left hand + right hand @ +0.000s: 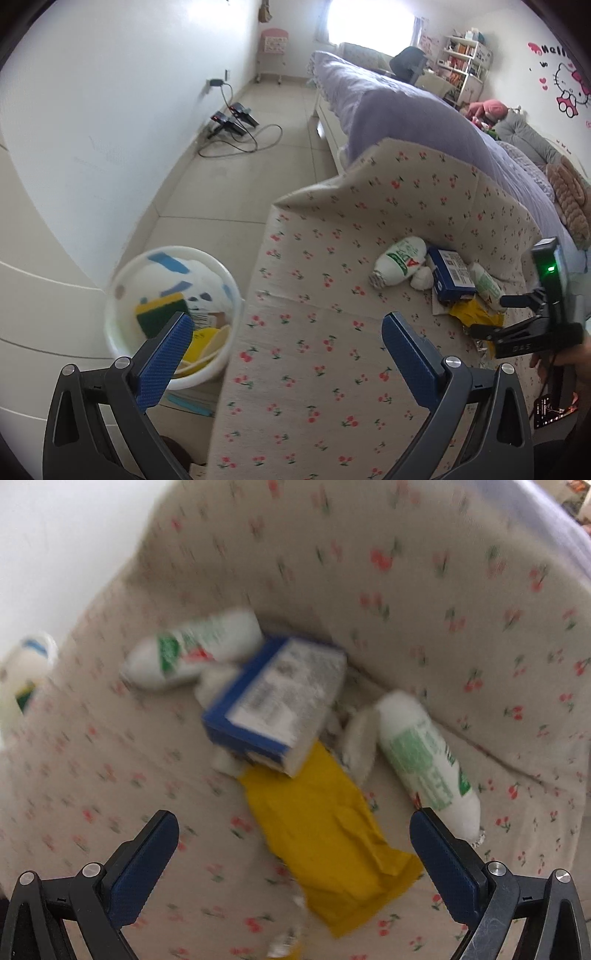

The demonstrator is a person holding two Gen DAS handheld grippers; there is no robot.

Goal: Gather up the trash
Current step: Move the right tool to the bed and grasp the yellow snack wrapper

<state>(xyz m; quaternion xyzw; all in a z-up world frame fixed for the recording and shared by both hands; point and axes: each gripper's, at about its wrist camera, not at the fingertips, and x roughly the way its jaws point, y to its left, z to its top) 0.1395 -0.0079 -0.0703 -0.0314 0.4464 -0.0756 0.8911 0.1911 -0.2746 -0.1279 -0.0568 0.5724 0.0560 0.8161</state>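
The right gripper (293, 821) hung with its jaws spread wide and nothing between them, pointing down at a crumpled yellow wrapper (328, 830) that lay on the cherry-print sofa cover (92, 768). Just beyond the wrapper, a blue and white box (273, 705) rested tilted with one end on it. A white bottle with a green label (192, 650) lay on its side behind the box on the left, and a second white bottle (424, 760) lay on the right, close to the gripper's right finger. A wad of white paper (360, 742) sat between the box and that second bottle. The whole right wrist view was blurred. The left gripper (288, 332) was also wide open and empty, held over the edge of the sofa seat. Beside its left finger a white bucket (114, 321) stood on the floor next to the sofa, already holding a yellow-green sponge (159, 310), some white and blue wrapping (177, 273) and yellow scraps (201, 345). Farther off were the bed with a lilac cover (388, 110) and the white wall (110, 92).
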